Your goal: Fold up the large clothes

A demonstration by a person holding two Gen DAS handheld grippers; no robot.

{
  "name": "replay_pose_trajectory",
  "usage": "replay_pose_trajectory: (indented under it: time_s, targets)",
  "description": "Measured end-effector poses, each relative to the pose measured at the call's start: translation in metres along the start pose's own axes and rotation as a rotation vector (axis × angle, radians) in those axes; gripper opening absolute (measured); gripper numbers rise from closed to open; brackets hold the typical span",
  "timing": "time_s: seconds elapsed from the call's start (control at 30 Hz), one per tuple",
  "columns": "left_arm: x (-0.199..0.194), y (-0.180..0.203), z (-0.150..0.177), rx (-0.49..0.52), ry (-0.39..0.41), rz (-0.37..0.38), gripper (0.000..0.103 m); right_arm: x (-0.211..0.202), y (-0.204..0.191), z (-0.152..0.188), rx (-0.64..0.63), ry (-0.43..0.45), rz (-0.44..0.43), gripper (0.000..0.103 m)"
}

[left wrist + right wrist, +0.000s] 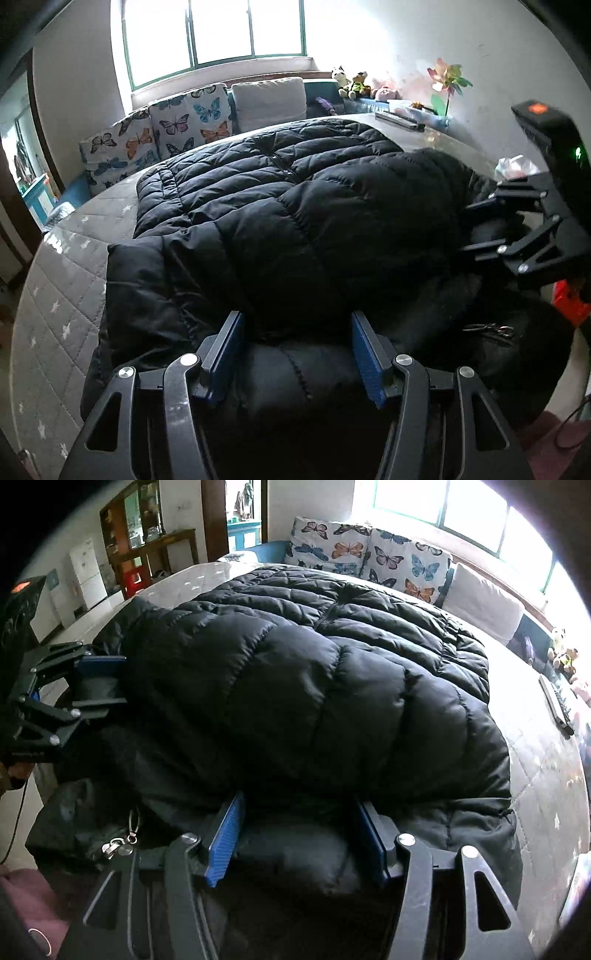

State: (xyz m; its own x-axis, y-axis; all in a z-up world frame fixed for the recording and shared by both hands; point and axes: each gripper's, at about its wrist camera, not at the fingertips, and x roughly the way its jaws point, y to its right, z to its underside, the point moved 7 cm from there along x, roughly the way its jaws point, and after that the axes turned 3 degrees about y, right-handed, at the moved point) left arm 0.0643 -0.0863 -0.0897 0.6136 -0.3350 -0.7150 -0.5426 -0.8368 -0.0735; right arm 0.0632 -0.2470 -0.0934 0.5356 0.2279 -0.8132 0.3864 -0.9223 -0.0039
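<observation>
On the bed: a bulky black quilted puffer jacket [295,206] lies spread across a grey quilted mattress cover printed with small white stars [62,302]; its far part is flat with a zip line running down the middle, and its near part is doubled back over itself in a thick puffy fold.
Left gripper: the black two-finger left gripper with blue ribbed pads [297,354] has its jaws partly apart, and a thick roll of the jacket's near edge fills the gap; both pads lie against the fabric, gripping it.
Right gripper: the matching right gripper [299,838] stands about as wide, with another bunch of the near fold held between its blue pads.
Spacing: seen from each wrist camera, the other gripper bites the same folded edge off to the side, so the two hold it well apart.
Jacket detail: a metal zip pull and ring [123,840] rests on the dark fabric near the right gripper's left finger.
Behind the bed: butterfly-print cushions [162,129] and a plain pale cushion [269,99] line up beneath a bright window [218,33].
Far right corner: small plush toys [354,85] and a coloured pinwheel [447,79] sit by the wall.
</observation>
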Motion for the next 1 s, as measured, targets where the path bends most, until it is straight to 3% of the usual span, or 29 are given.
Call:
replay_pose_trajectory:
  time_s: [0.2, 0.33, 0.37, 0.43, 0.53, 0.63, 0.73, 1.0]
  targets:
    - [-0.008, -0.006, -0.016, -0.031, -0.064, 0.058, 0.062, -0.015, 0.002, -0.011, 0.001, -0.031, -0.036, 0.064]
    - [-0.041, -0.021, -0.05, -0.075, -0.013, 0.135, 0.063, -0.045, 0.022, -0.032, 0.052, -0.005, -0.088, 0.064]
    - [-0.046, -0.026, -0.056, -0.084, -0.001, 0.135, 0.065, -0.053, 0.03, -0.039, 0.069, 0.0, -0.099, 0.064]
    - [-0.056, -0.051, -0.079, -0.139, 0.017, 0.142, 0.083, -0.065, 0.05, -0.053, 0.102, -0.003, -0.114, 0.064]
    - [-0.054, -0.09, -0.107, -0.193, 0.014, 0.108, 0.09, -0.071, 0.084, -0.076, 0.148, -0.015, -0.091, 0.064]
    - [-0.032, -0.139, -0.134, -0.215, -0.039, 0.011, 0.091, -0.068, 0.123, -0.097, 0.241, -0.012, -0.088, 0.064]
    - [0.0, -0.183, -0.151, -0.259, -0.093, -0.033, 0.091, -0.046, 0.159, -0.113, 0.359, -0.022, -0.112, 0.065]
    - [0.096, -0.285, -0.168, -0.495, -0.141, 0.025, 0.092, 0.052, 0.236, -0.141, 0.554, -0.035, -0.134, 0.065]
